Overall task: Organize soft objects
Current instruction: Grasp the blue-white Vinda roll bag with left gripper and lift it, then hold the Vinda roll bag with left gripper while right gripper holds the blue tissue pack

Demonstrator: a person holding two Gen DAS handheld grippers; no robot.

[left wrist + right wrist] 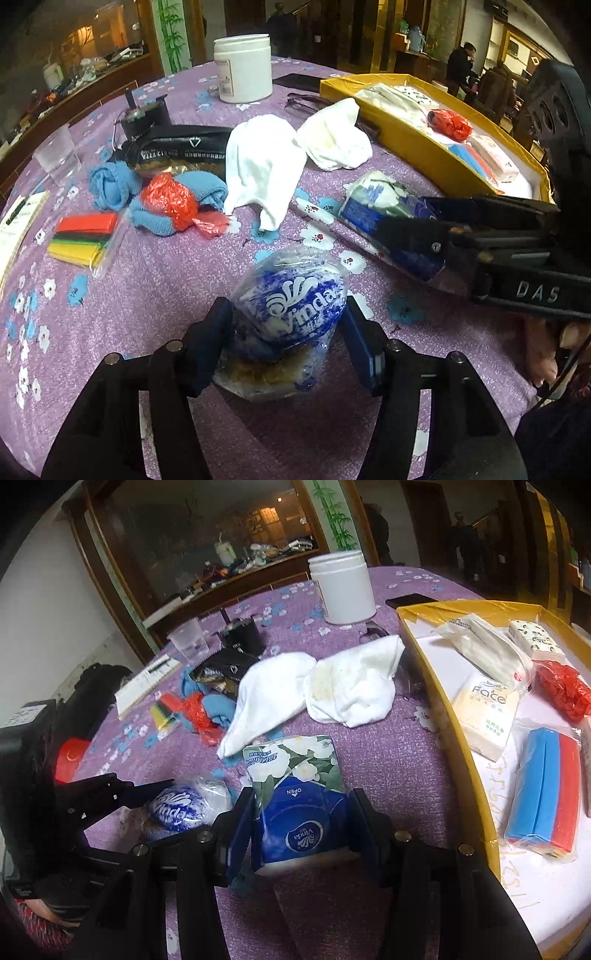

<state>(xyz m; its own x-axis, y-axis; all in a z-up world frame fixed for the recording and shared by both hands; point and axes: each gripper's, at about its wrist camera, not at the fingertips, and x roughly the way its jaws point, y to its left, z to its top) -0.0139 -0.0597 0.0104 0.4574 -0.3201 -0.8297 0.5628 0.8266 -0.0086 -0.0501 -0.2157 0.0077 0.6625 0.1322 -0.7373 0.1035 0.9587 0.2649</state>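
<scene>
Surface (pixel 369 760): purple floral cloth, round, carrying everything listed.

Yellow tray (pixel 448 716): at 3 o'clock in my right view; holds tissue packs, a red bag and a blue-red block.

White cloths (pixel 317 690): two, crumpled, touching, at 12 o'clock beyond my right hand-held gripper.

White jar (pixel 243 68): upright, 12 o'clock, far edge.

Floral tissue pack (pixel 295 797): blue and green, clamped between the fingers of my right hand-held gripper (pixel 301 834), near the tray's left wall.

Crumpled Vinda bag (pixel 291 314): blue and white plastic, pinched from both sides by my left hand-held gripper (pixel 286 339), low over the surface.

Blue knit cloth (pixel 114 184) with red plastic bag (pixel 168 201): 10 o'clock, left view.
</scene>
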